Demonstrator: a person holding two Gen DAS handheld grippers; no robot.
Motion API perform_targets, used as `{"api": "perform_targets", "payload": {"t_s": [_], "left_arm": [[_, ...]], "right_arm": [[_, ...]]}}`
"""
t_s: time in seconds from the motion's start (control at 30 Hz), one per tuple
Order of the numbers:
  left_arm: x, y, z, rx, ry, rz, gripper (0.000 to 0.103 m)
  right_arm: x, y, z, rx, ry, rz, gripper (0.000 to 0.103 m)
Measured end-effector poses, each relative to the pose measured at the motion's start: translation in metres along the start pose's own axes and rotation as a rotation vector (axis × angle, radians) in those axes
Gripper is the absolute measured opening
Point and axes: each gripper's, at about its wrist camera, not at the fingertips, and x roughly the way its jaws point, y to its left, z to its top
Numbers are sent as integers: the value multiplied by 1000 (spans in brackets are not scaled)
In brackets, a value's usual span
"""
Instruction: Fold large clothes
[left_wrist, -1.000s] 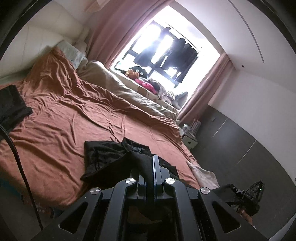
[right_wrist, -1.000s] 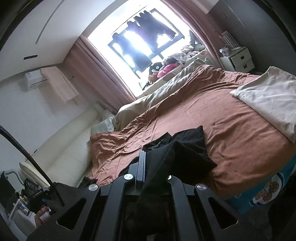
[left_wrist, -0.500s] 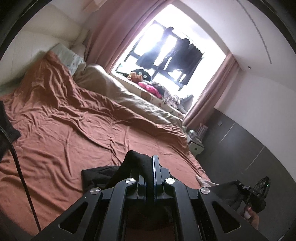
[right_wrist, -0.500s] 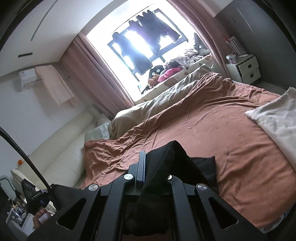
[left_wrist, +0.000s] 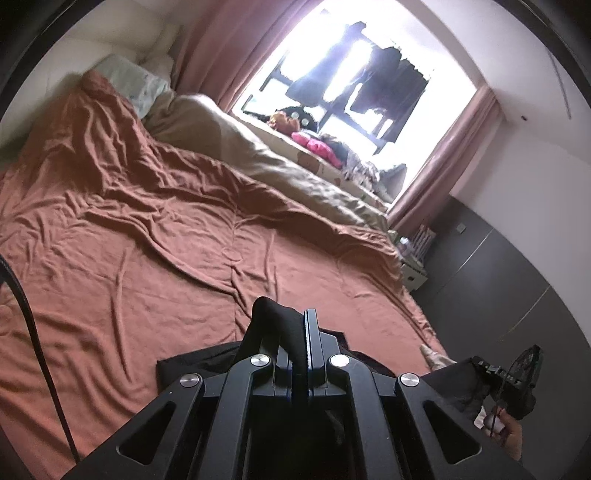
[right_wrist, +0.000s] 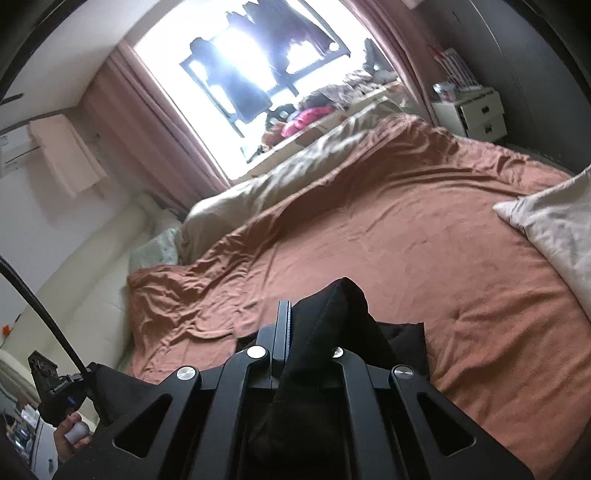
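Rumpled rust-brown bedding covers the bed (left_wrist: 155, 258) across the middle of both views, with a beige duvet (left_wrist: 266, 162) bunched along its far side beneath a bright window (left_wrist: 354, 74) in the upper part of the frame, pink curtains (left_wrist: 229, 48) hanging at either side. Dark clothes hang in the window glare. In the right wrist view a white nightstand (right_wrist: 476, 114) stands at the upper right and a pale pillow (right_wrist: 554, 225) lies at the right edge of the bed.

At the bottom centre of the left wrist view, the left tongs (left_wrist: 301, 332) are clenched on a fold of the black garment (left_wrist: 273, 317), which bulges up beside the tips and trails down onto the near edge of the bed. At the bottom centre of the right wrist view, the right tongs (right_wrist: 295, 325) likewise grip a peak of the same black cloth, the rest draping down to the right over the bedding
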Motion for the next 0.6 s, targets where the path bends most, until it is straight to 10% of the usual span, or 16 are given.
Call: {"api": "perform_targets", "payload": {"t_s": [0.6], "left_arm": [[124, 63, -14, -96, 190, 108, 14]], "right_arm": [[98, 9, 15, -12, 122, -142, 8]]}}
